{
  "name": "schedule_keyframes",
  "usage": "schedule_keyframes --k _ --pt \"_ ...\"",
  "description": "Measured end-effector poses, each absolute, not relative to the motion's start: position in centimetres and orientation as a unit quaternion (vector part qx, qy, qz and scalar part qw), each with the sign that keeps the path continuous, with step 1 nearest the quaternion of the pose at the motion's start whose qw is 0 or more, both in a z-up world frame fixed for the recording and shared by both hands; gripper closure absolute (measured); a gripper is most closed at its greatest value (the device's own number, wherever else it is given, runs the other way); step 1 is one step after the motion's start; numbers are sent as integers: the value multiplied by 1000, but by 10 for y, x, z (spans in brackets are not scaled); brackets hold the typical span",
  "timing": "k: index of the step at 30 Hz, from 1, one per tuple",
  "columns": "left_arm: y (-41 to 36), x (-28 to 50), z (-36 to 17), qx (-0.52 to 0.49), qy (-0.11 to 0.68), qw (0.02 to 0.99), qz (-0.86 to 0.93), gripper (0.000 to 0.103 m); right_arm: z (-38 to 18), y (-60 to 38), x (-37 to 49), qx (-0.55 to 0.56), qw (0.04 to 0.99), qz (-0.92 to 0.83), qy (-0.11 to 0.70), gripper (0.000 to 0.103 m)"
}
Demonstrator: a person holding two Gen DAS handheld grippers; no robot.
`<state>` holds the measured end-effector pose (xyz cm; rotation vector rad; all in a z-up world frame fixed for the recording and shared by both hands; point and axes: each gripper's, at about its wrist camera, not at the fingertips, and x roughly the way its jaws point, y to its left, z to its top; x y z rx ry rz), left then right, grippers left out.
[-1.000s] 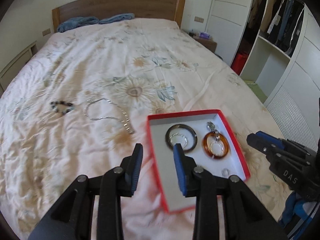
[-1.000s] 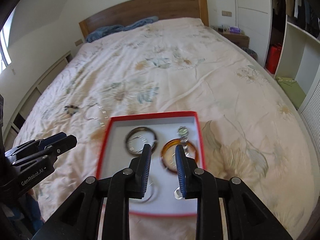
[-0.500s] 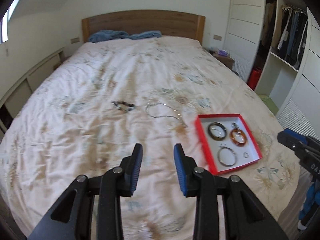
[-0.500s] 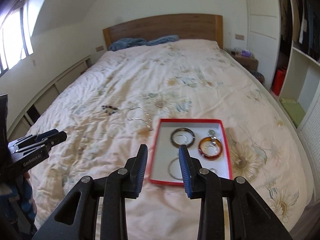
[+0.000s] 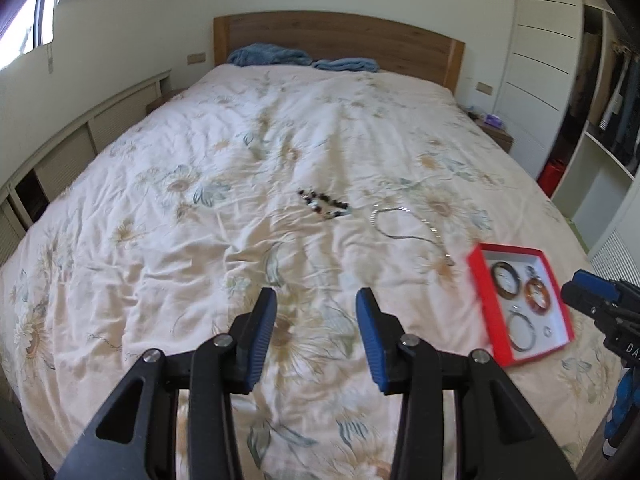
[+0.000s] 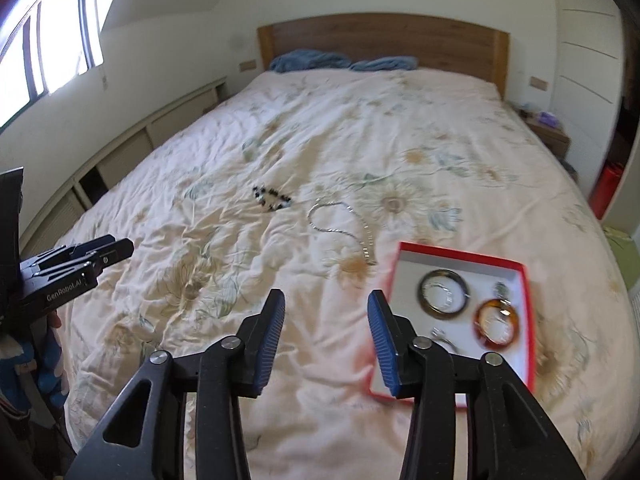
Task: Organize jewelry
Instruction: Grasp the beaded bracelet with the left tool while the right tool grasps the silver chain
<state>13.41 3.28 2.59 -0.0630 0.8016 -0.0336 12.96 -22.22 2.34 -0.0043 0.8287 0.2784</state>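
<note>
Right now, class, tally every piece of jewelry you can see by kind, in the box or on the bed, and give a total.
Bangles: 3 – dark brown bangle, amber bangle, thin silver bangle, all in the red box.
Small silver ring: 1, in the box.
Silver chain necklace: 1, on the bed.
Dark beaded bracelet: 1, on the bed.
Total: 6

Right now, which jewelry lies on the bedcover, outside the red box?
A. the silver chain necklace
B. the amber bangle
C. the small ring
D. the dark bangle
A: the silver chain necklace lies on the bedcover beyond the red box, near the bead bracelet.
</note>
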Motion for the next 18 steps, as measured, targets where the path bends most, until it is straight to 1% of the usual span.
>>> schedule_keyframes --k 3,5,6,7,11,13,15,18 --pt "43 162 10 -42 400 915 -17 64 8 -214 164 -13 898 146 415 54" --pt "48 184 0 -52 407 912 -18 64 -3 -210 191 -20 892 155 424 50" --pt "50 195 -5 -56 409 911 -19 64 -8 -209 201 -21 890 159 427 44" --pt "51 206 -9 -60 411 909 -21 64 -13 -208 214 -22 888 163 430 42" --pt "51 255 -27 -74 422 903 -31 63 -36 -200 260 -33 877 177 446 37" --pt "48 281 -39 -74 428 900 -37 61 -47 -197 279 -39 871 184 454 28" --pt "43 308 -52 -72 434 897 -42 59 -58 -194 298 -44 866 189 461 22" --pt "37 340 -71 -75 446 891 -45 59 -76 -189 323 -49 856 194 477 20"
